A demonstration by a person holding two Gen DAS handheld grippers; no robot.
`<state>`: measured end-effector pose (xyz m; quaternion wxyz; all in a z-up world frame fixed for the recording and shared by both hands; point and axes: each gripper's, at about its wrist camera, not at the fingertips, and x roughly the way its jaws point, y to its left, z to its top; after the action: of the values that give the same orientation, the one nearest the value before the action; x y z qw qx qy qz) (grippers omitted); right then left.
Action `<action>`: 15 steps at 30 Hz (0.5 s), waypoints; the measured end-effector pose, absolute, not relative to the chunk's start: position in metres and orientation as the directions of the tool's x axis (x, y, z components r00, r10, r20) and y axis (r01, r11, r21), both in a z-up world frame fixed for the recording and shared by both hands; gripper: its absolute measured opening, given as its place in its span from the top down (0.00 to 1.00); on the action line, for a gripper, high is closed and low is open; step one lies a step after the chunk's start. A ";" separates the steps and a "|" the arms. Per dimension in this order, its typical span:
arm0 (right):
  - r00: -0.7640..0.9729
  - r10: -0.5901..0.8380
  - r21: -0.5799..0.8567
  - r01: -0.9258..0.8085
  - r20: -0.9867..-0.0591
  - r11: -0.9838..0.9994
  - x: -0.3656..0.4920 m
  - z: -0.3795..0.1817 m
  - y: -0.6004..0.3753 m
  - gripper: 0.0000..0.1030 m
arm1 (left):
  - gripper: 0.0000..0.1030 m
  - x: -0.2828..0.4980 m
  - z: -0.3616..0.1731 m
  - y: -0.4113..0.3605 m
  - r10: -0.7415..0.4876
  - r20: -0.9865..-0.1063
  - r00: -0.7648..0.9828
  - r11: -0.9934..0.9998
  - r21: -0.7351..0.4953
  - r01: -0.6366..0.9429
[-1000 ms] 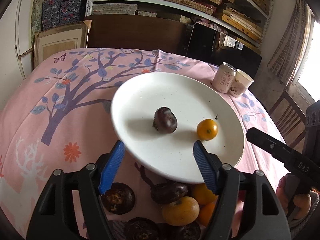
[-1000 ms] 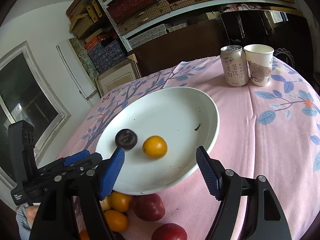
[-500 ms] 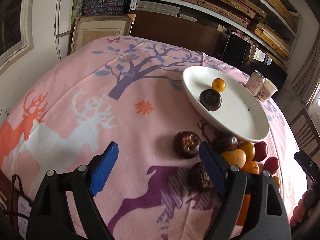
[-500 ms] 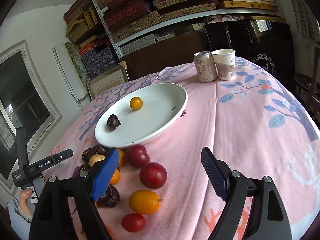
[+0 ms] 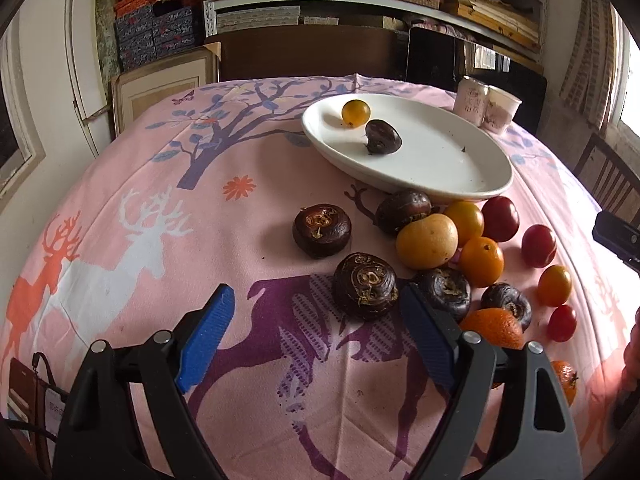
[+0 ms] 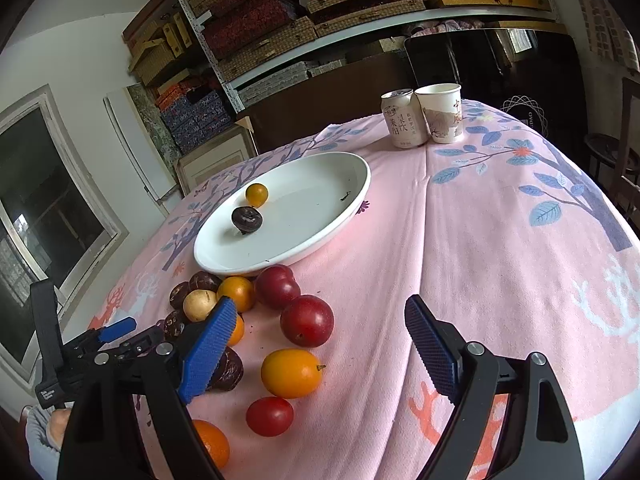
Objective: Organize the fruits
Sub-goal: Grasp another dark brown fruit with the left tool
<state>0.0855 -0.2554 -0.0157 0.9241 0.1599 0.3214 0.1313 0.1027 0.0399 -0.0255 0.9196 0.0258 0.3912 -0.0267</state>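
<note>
Beside the paper cup [image 6: 439,114], a can [image 6: 402,120] bears Chinese characters.

White oval plate [image 6: 320,236] holds a yellow fruit [image 6: 256,194] at its ten o'clock, a dark chestnut [image 6: 247,219] just beside; mixed loose fruits [image 6: 296,344] heap at its six o'clock.

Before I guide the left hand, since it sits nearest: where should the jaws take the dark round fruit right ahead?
Across the dark round fruit's rounded sides at mid-height, coming from above and the near side; its flat scarred face points up.
</note>
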 end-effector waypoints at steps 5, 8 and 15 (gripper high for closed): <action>0.762 0.344 0.368 -0.149 -0.549 0.918 0.083 -0.014 -0.253 0.15 | 0.18 0.115 -0.033 0.033 0.001 -0.747 0.665 0.995 0.069 0.076; 0.761 0.341 0.365 -0.146 -0.552 0.919 0.083 -0.015 -0.252 0.15 | 0.09 0.121 -0.034 0.034 0.021 -0.747 0.664 0.995 0.081 0.060; 0.762 0.335 0.364 -0.140 -0.554 0.921 0.083 -0.015 -0.254 0.14 | 0.08 0.117 -0.027 0.064 0.147 -0.718 0.680 0.988 0.132 -0.073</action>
<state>0.0833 -0.2535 -0.0153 0.9262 0.1524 0.3201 0.1283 0.1167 0.0635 -0.0274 0.9154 0.0464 0.3954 0.0601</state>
